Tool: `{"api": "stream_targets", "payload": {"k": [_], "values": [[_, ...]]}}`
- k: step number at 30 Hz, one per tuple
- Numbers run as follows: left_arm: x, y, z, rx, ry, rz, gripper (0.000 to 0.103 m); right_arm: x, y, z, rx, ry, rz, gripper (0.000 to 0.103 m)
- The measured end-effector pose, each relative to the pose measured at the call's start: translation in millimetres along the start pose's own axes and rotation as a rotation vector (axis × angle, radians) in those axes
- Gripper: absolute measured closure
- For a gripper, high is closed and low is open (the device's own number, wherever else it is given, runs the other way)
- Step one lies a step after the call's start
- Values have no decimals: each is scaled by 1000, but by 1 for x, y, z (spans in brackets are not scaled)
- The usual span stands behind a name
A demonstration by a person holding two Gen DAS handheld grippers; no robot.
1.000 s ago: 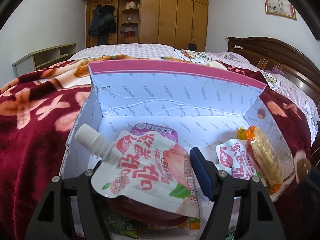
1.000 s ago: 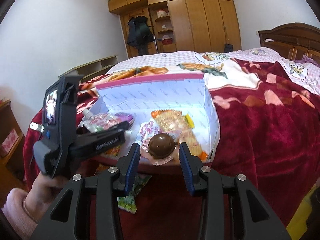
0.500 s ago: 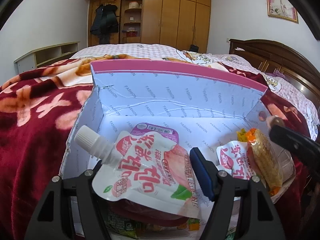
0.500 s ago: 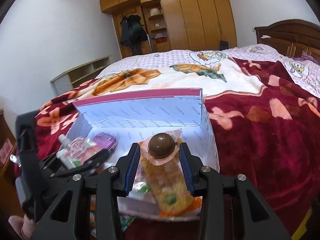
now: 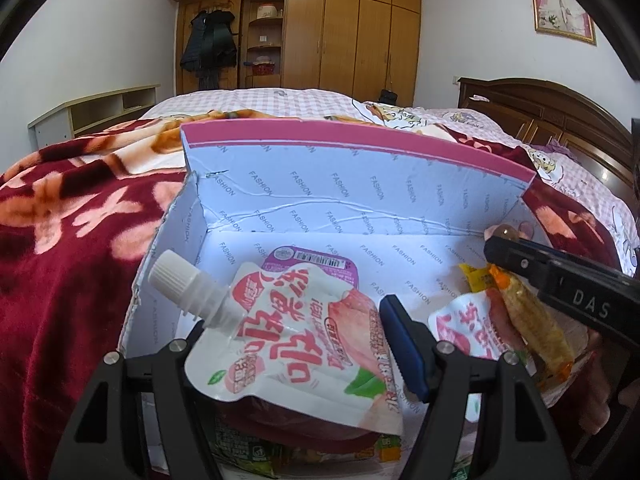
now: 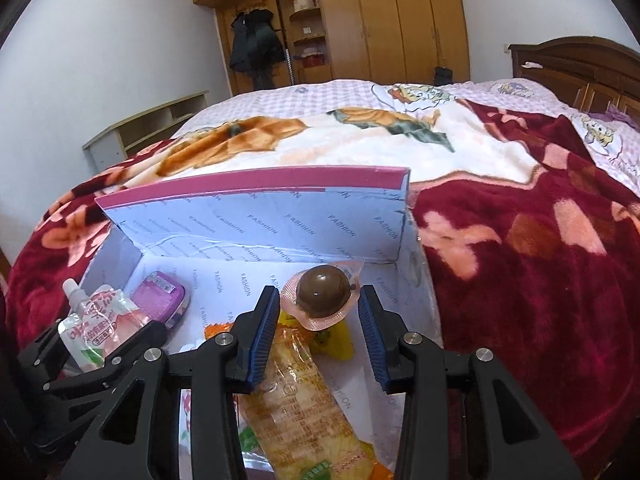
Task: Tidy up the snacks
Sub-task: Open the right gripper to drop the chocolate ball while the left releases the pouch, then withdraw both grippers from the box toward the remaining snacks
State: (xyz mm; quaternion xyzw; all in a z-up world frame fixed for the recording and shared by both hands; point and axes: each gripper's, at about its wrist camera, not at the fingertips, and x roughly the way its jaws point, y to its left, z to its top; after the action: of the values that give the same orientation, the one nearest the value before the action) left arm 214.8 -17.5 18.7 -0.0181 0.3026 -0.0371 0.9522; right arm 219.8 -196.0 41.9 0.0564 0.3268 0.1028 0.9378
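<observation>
Left gripper clamps the spouted pouch; right gripper grips the brown jelly cup, box wall at 12 o'clock

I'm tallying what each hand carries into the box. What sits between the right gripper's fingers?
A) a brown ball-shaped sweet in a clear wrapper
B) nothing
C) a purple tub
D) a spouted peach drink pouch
A: the right gripper is closed on the brown ball-shaped sweet above the open box; the pouch is in the other gripper.
</observation>
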Motion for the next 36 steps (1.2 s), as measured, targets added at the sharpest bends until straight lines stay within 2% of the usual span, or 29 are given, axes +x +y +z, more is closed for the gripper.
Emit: {"api": "stream_targets", "payload": {"k": [5,9,23,36], "values": [[0,0,0,0,0,-1,29,1,2,-2,-3,7,-5,60],[0,0,0,-2,1,-3,29,-5,2,-2,6,-7,14,48],[-26,1,1,-15,-1,-30,29,-44,9,-6,13,-65,43,46],[-68,-1,-2,0,-25,-55,29,-82,18,-29,36,-96,83,43]]}}
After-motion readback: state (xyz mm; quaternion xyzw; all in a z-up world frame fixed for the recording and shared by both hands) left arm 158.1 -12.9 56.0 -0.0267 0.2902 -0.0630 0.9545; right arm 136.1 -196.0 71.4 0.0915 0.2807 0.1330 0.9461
